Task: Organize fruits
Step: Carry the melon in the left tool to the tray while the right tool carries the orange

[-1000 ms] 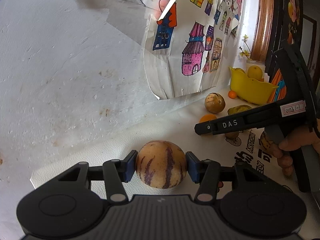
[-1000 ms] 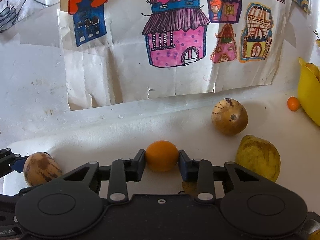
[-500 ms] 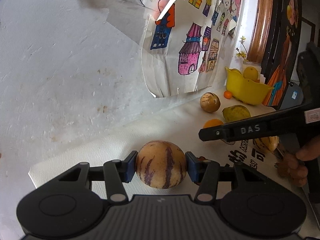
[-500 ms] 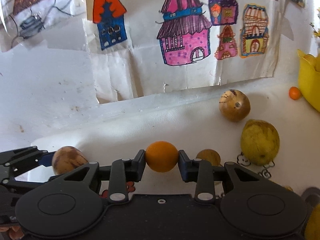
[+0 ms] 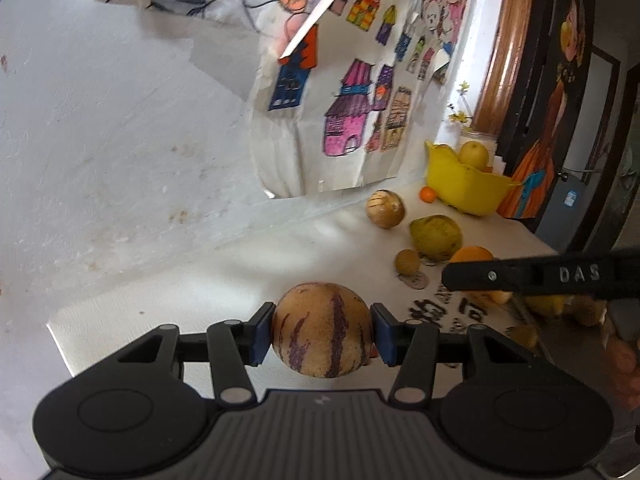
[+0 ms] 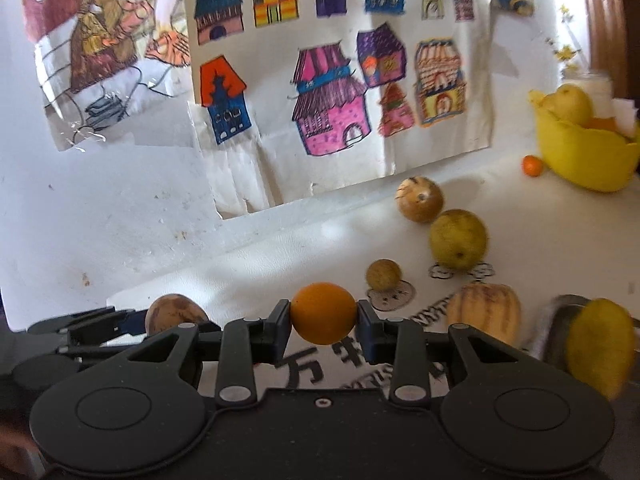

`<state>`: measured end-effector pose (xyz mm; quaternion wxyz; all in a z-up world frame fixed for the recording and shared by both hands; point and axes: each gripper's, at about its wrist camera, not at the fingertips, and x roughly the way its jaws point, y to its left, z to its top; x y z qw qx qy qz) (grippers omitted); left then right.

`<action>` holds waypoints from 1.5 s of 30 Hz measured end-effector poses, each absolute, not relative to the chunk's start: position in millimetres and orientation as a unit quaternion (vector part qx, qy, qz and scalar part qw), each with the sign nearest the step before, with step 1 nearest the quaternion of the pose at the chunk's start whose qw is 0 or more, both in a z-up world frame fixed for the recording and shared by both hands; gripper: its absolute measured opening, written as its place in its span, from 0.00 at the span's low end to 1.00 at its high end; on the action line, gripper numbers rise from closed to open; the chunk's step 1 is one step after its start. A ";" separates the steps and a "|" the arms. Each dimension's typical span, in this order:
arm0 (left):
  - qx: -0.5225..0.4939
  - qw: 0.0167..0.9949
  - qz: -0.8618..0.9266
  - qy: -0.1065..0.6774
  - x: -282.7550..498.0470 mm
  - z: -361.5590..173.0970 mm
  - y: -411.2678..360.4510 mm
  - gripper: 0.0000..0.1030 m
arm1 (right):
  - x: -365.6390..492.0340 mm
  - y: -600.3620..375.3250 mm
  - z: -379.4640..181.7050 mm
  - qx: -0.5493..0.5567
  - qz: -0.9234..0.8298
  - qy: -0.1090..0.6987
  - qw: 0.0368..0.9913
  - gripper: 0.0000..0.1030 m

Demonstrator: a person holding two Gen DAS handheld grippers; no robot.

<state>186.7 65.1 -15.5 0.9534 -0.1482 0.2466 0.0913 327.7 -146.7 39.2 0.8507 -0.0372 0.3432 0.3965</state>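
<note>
My left gripper [image 5: 322,330] is clamped on a purple-striped melon [image 5: 321,330], held above the white tablecloth [image 5: 192,292] – my right gripper [image 6: 323,314] grasps a small orange [image 6: 323,313]. The yellow bowl [image 6: 580,156] sits far right, by the wall, with loose fruit between.

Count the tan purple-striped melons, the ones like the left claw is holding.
3. One striped melon sits gripped in the left claw; a second melon lies by the wall drawings; a third melon rests on the printed mat. Others may be hidden.

Coloured house drawings [image 6: 340,80] taped on white wall [image 5: 100,140]; glass jar [image 6: 592,84].
</note>
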 end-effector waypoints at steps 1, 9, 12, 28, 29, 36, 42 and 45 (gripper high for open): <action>-0.150 0.954 0.087 0.246 186.5 -13.7 63.0 0.53 | 324.3 -150.7 41.1 -0.039 0.393 0.340 0.853 0.35; -0.137 0.960 0.053 0.237 188.3 0.1 35.3 0.53 | 303.2 -201.3 53.4 -0.016 0.357 0.319 0.878 0.35; -0.131 0.962 0.037 0.236 192.1 4.1 21.4 0.53 | 296.6 -228.1 55.8 -0.004 0.332 0.312 0.890 0.36; -0.072 0.960 -0.106 0.250 243.3 9.0 -79.4 0.53 | 289.7 -341.6 28.0 0.036 0.198 0.314 0.928 0.35; -0.063 0.959 -0.114 0.252 246.1 7.8 -84.8 0.53 | 292.1 -345.0 26.4 0.034 0.191 0.319 0.928 0.36; -0.002 0.951 -0.155 0.267 270.7 -2.5 -118.4 0.53 | 312.3 -360.2 14.0 0.026 0.165 0.342 0.925 0.36; 0.019 0.948 -0.150 0.282 286.4 -9.5 -128.5 0.53 | 327.0 -361.5 7.8 0.019 0.162 0.349 0.923 0.36; 0.017 0.943 -0.153 0.294 292.7 -13.2 -129.7 0.53 | 332.6 -360.7 5.5 0.016 0.159 0.352 0.922 0.36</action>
